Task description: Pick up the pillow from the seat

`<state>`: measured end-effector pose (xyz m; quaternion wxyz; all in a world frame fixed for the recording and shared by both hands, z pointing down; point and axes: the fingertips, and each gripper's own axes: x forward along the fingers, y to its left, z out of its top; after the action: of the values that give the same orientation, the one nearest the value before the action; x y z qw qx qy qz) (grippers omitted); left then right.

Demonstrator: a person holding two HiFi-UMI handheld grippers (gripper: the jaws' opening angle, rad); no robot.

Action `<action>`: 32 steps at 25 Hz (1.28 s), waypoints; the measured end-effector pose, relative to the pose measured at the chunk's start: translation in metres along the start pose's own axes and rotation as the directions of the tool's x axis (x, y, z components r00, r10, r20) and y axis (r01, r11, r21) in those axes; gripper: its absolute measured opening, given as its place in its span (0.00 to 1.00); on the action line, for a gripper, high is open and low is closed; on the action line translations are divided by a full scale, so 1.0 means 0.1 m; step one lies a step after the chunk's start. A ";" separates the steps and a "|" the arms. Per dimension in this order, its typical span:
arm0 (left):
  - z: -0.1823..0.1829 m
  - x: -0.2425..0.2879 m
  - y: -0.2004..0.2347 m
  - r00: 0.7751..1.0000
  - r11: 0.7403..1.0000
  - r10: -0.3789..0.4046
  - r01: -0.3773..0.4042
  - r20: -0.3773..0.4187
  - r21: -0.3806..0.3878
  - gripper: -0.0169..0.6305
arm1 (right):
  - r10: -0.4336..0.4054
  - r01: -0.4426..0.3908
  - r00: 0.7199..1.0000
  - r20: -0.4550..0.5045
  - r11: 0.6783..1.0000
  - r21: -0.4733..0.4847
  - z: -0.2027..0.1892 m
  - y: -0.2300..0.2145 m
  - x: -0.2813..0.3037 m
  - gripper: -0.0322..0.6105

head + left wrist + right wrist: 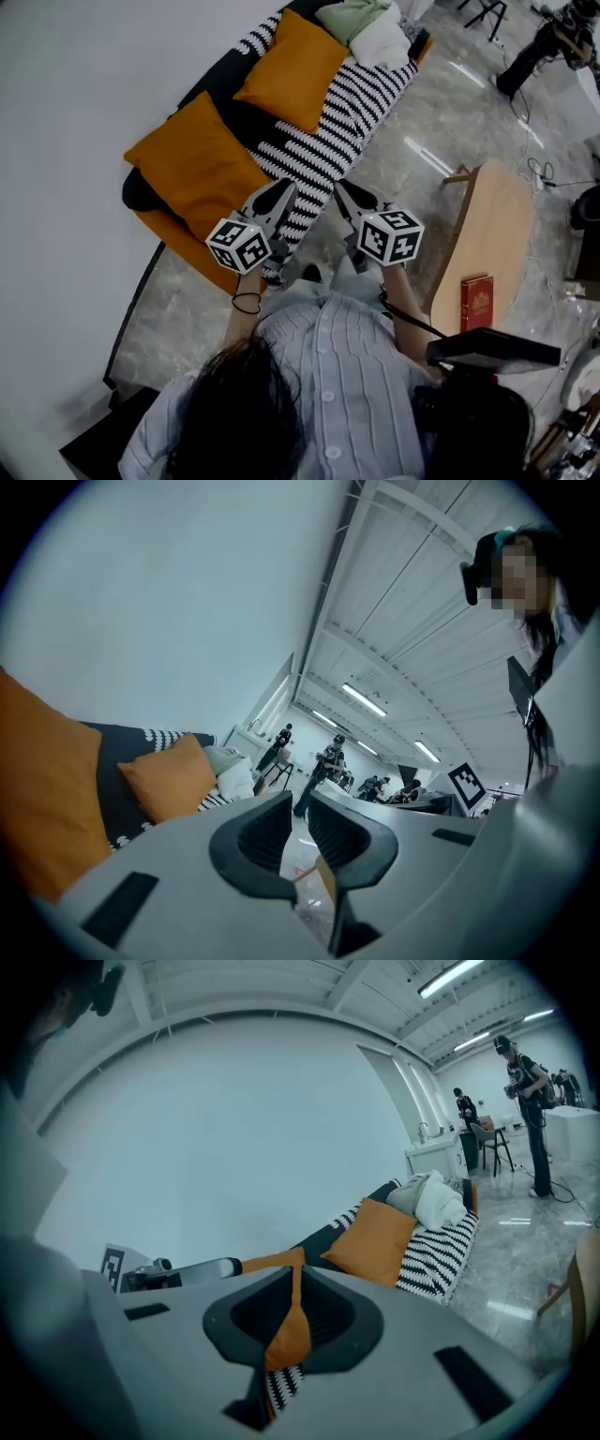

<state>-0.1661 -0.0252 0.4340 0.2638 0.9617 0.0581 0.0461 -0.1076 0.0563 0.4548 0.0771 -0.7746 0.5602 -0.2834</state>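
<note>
From the head view, both my grippers are up in front of me over the near edge of the seat. My left gripper points at the near orange pillow, its tips just beside that pillow's right corner. My right gripper sits further right, over the striped blanket. So the pillow lies ahead and to the left of both, and my left gripper is plainly the nearer one. A second orange pillow lies farther along the seat, well apart from either gripper. The near pillow looks roughly square, tipped against the seat's back, and I can't name a long axis.

In the left gripper view, my left gripper has its jaws drawn together, with only a thin slit between them and nothing in it. The near orange pillow fills the left edge and the second orange pillow is beyond it, so I judge I'd have to swing left to face the near one.

In the right gripper view, my right gripper is likewise closed and holds nothing. The orange and stripes in the slit look like seat things seen through it. The near orange pillow peeks just over the jaws, and the second orange pillow is off to the right.
</note>
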 end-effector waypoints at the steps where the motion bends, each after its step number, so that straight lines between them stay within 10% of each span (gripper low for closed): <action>1: -0.01 0.01 0.01 1.000 1.000 0.002 -0.002 -0.005 0.002 0.10 | 0.000 0.000 1.000 -0.003 1.000 -0.001 0.01 -0.02 0.03 0.11; 12: 0.16 0.34 0.52 0.991 0.992 0.126 -0.125 0.051 -0.027 0.10 | 0.079 -0.081 0.996 -0.046 0.996 -0.034 0.31 -0.38 0.56 0.11; 32: 0.50 2.46 1.03 0.951 0.952 0.292 -0.279 0.103 -0.123 0.10 | 0.172 -0.177 0.976 -0.133 0.984 -0.031 1.66 -2.36 1.49 0.11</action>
<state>0.0921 -0.1045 0.4586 0.3083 0.9455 -0.1002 0.0292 0.2059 -0.0275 0.4734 0.0487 -0.7038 0.6357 -0.3132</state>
